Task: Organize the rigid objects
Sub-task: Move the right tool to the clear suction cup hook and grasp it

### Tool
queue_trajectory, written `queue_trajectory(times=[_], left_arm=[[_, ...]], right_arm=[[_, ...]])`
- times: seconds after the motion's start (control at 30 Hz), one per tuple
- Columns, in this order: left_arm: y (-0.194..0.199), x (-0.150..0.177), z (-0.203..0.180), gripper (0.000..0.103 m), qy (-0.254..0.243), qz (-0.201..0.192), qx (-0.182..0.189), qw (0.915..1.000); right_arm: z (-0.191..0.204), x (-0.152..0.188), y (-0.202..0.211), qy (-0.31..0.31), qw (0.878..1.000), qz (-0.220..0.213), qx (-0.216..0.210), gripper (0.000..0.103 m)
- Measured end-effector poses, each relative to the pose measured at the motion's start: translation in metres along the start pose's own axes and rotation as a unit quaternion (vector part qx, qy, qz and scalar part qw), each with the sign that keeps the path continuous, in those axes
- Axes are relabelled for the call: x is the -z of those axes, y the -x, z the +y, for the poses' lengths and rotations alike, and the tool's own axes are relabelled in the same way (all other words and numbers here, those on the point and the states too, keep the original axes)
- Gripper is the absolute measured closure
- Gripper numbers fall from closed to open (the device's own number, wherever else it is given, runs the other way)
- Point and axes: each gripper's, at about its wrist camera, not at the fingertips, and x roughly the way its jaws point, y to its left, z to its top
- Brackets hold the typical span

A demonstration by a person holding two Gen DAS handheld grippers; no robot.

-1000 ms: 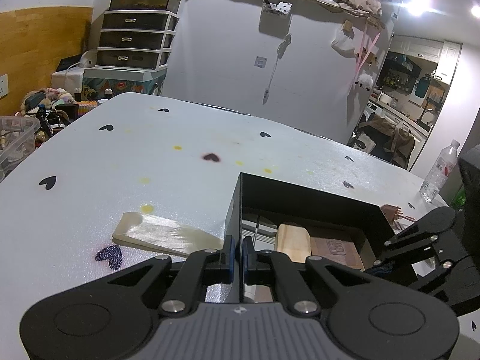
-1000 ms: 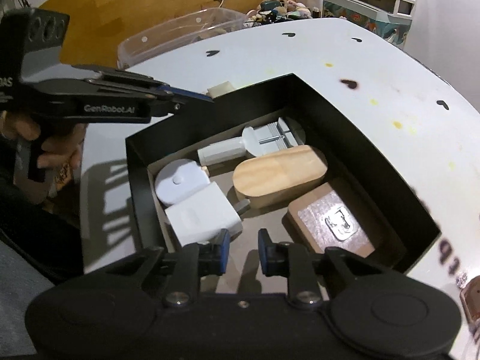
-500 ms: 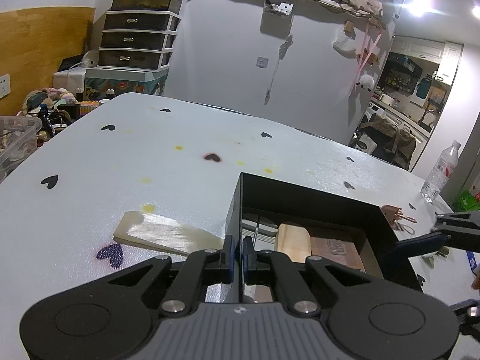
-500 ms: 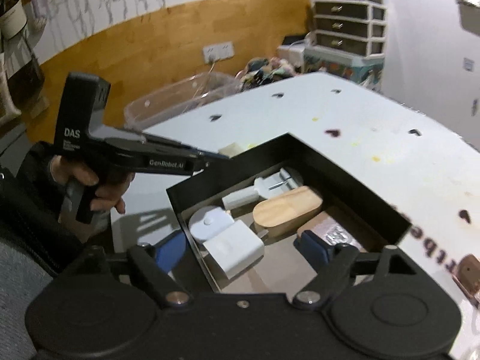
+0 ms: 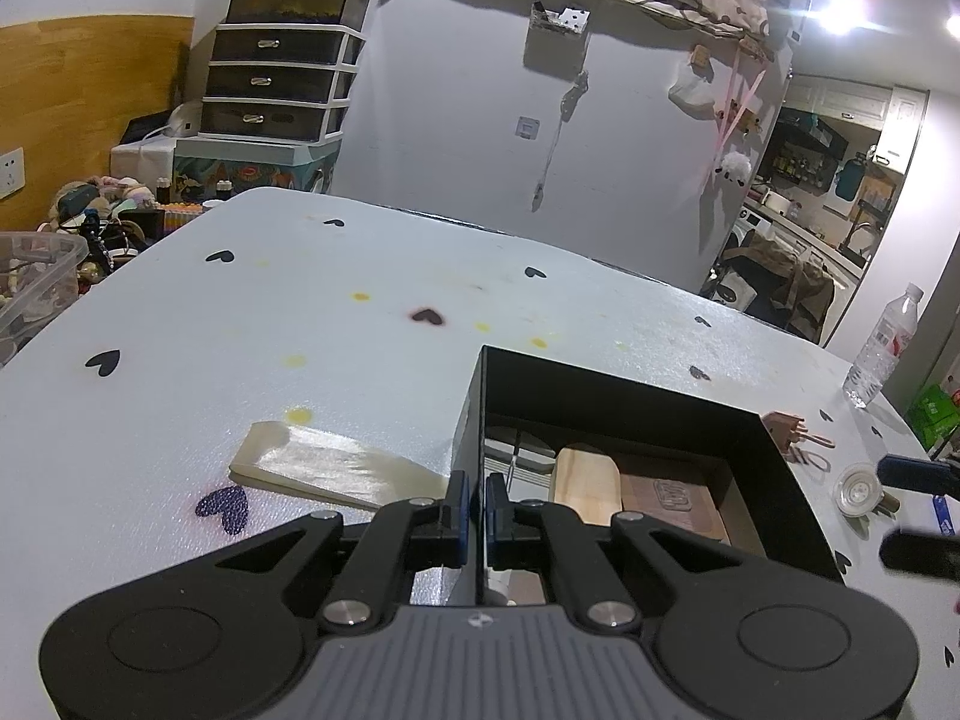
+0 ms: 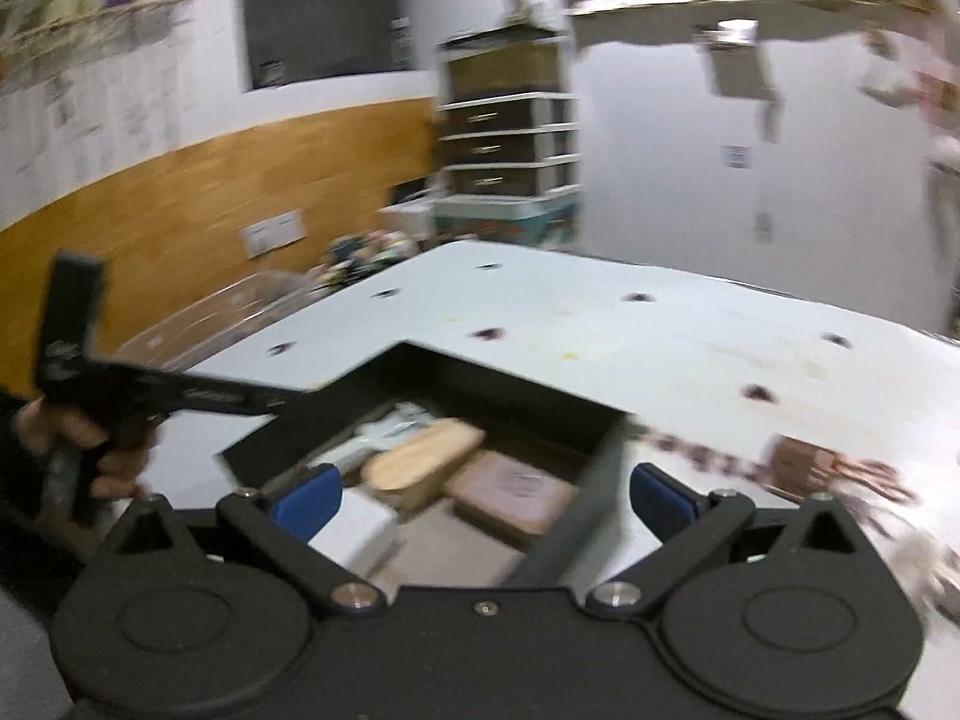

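Clamping the near wall of one black box (image 5: 624, 396), the left gripper (image 5: 475, 504) is pinching it tight. Ahead of the right gripper (image 6: 483, 495), whose jaws are opening wide on nothing, one wooden block (image 6: 429, 459) and one brown slab (image 6: 510, 495) are lying inside. Beyond the box, the white table (image 5: 300, 300) is offering open room. Blur is hiding the white pieces.

The whole right wrist view is smeared by motion, so the objects inside the open black rectangular box (image 6: 420, 372) are only pale and brown shapes. In the left wrist view, the right black two-finger gripper with blue pads (image 5: 918, 510) is cut by the picture's edge, beside a small clear round thing (image 5: 859, 489) too small to tell.
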Motion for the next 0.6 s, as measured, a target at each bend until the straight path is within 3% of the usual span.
queue_trajectory(times=[0.13, 0.27, 0.33, 0.47, 0.6], left_arm=[[0.0, 0.0, 0.0, 0.099, 0.0, 0.0, 0.0, 1.0], [0.0, 0.0, 0.001, 0.099, 0.0, 0.001, 0.0, 1.0], [0.0, 0.0, 0.0, 0.099, -0.001, 0.0, 0.0, 1.0], [0.0, 0.0, 0.002, 0.099, 0.0, 0.001, 0.0, 1.0], [0.0, 0.0, 0.002, 0.098, 0.0, 0.001, 0.0, 1.0]], right_arm=[[-0.03, 0.01, 0.006, -0.055, 0.996, -0.015, 0.072, 0.0], [-0.068, 0.021, 0.01, -0.119, 0.98, -0.016, 0.156, 0.002], [-0.089, 0.029, 0.012, -0.152, 0.97, -0.02, 0.187, 0.015], [-0.129, 0.047, 0.014, -0.233, 0.946, -0.03, 0.224, 0.02], [-0.156, 0.062, 0.009, -0.273, 0.928, -0.031, 0.252, 0.022]])
